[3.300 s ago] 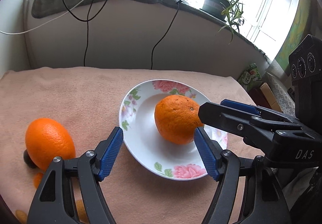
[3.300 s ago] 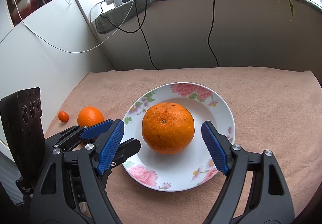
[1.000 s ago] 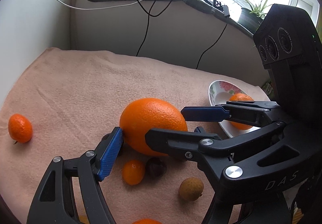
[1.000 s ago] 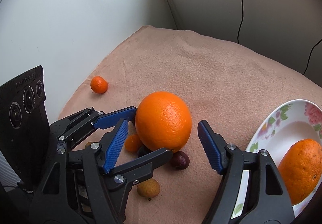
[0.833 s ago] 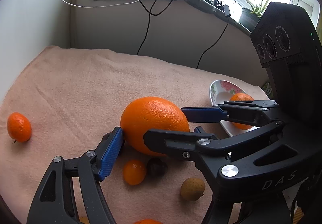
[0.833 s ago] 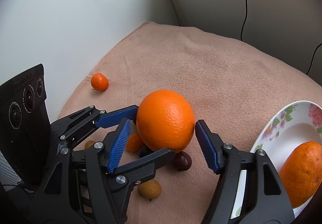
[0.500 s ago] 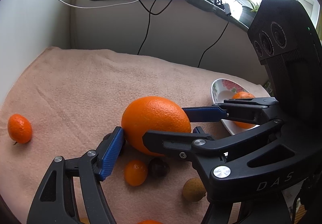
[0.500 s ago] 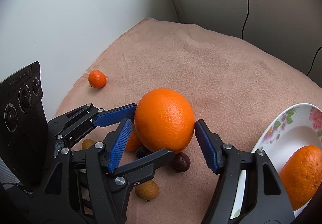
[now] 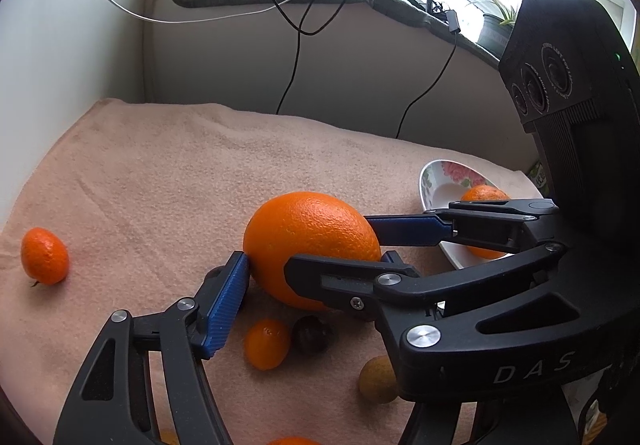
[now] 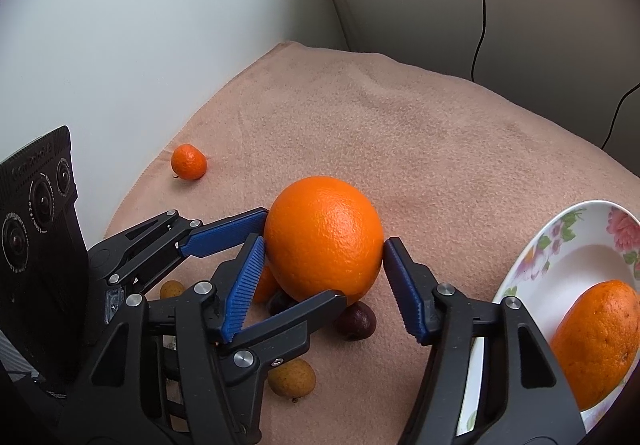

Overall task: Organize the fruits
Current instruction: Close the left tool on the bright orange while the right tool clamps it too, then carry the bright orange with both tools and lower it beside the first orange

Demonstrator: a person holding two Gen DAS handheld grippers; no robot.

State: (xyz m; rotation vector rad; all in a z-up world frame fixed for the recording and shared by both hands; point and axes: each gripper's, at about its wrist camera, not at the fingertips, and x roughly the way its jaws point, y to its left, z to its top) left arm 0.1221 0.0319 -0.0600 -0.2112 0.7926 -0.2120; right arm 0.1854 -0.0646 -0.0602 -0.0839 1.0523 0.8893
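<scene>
Two grippers, the left gripper (image 9: pixel 316 265) and right gripper (image 10: pixel 324 251), have just been closing from crossed angles and now pinch one big orange (image 10: pixel 324 241) on the blanket (image 10: pixel 420 133), presumably sharing its bulk; right of it, the plate (image 10: pixel 560 265) holds another.

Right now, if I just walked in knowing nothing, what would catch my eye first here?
The big orange in the middle of the pink cloth, with both grippers, the right and the left, having just been closing on it from crossing sides, pads at its skin. Small fruits lie scattered under and around it. At the right a flowered plate already holds another orange.
</scene>
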